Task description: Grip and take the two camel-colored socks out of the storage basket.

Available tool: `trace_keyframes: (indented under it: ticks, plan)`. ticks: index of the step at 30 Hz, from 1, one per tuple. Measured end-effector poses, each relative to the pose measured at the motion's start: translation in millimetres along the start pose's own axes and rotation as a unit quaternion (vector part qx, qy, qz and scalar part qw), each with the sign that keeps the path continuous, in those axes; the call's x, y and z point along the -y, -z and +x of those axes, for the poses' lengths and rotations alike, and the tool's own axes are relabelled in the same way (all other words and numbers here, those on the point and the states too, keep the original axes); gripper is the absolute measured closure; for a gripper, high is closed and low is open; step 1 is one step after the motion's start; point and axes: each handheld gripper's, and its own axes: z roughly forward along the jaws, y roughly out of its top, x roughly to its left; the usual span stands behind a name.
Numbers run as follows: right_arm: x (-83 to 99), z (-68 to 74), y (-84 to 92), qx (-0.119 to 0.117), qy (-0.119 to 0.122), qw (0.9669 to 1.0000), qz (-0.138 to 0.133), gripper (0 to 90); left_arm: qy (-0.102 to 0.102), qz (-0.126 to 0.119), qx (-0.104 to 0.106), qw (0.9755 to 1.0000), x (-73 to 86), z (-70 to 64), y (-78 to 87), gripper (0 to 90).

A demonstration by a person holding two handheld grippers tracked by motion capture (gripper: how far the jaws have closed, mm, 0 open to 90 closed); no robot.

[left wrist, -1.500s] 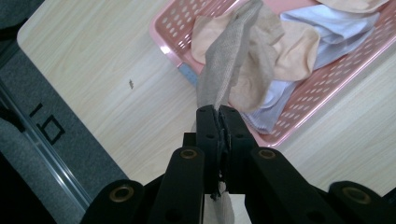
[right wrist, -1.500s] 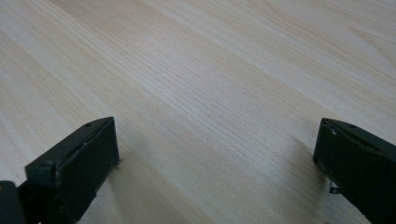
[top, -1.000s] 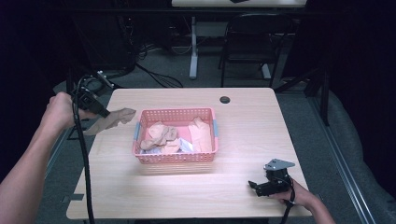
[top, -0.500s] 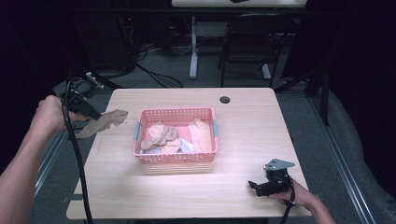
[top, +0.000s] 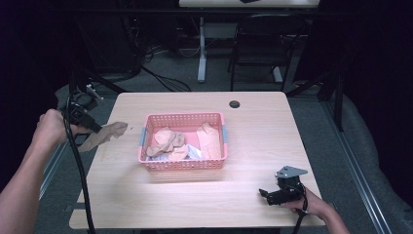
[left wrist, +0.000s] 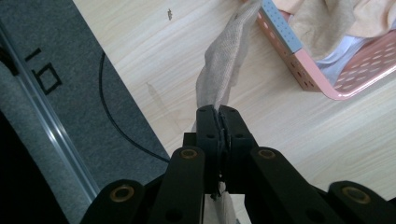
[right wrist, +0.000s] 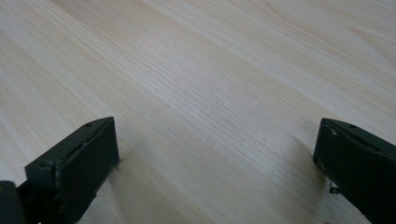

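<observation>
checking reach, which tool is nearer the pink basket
Left. The left tool, clamped on a tan sock, is just off the pink basket's left end; the right tool rests past its near right corner.

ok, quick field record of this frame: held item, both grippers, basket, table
held item: tan sock, clamped at one end, left of the basket and outside it
left gripper: jaws shut on the sock, over the table's left edge
right gripper: jaws wide open, nothing between them, near the front right of the table
basket: pink, mid table, holds more tan and peach socks
table: light wood, small black cap near the far edge
</observation>
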Motion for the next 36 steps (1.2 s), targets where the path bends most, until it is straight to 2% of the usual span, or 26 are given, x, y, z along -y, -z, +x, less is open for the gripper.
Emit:
trace_keyframes:
  ticks: [3, 10, 12, 13, 16, 22, 28, 33, 36]
  plan:
    - [0.0, 0.0, 0.0, 0.000, 0.000, 1.0000, 0.000, 0.0, 0.003, 0.003, 0.001, 1.0000, 1.9, 1.5, -6.1, 87.0]
    - [0.1, 0.0, -0.4, 0.000, 0.000, 1.0000, -0.003, 0.0, 0.020, 0.010, 0.018, 0.9996, 7.1, 6.6, -35.5, 86.9]
    - [0.1, 0.0, -0.4, 0.000, 0.000, 1.0000, -0.003, 0.0, 0.027, 0.017, 0.022, 0.9992, 8.3, 6.8, -50.3, 86.9]
    - [0.1, 0.0, -0.4, 0.000, 0.000, 1.0000, -0.003, 0.0, 0.027, 0.017, 0.022, 0.9992, 8.3, 6.8, -50.3, 86.9]
    - [0.1, 0.0, -0.3, 0.000, 0.000, 1.0000, -0.003, 0.0, 0.034, 0.024, 0.024, 0.9989, 9.4, 7.8, -66.5, 86.9]
    - [0.1, 0.0, -0.3, 0.000, 0.000, 1.0000, -0.003, 0.0, 0.058, 0.037, 0.035, 0.9970, 13.6, 10.1, -97.5, 86.9]
    - [0.1, 0.0, -0.4, 0.000, 0.000, 1.0000, -0.003, 0.0, 0.070, 0.054, 0.033, 0.9956, 19.4, 8.4, -131.2, 86.8]
    - [0.1, 0.0, -0.3, 0.000, 0.000, 1.0000, -0.003, 0.0, 0.079, 0.053, 0.049, 0.9942, 22.6, 5.9, -146.2, 84.6]
    - [0.1, 0.0, -0.3, 0.000, 0.000, 1.0000, -0.003, 0.0, 0.080, 0.052, 0.056, 0.9938, 22.5, 5.1, -148.7, 81.8]
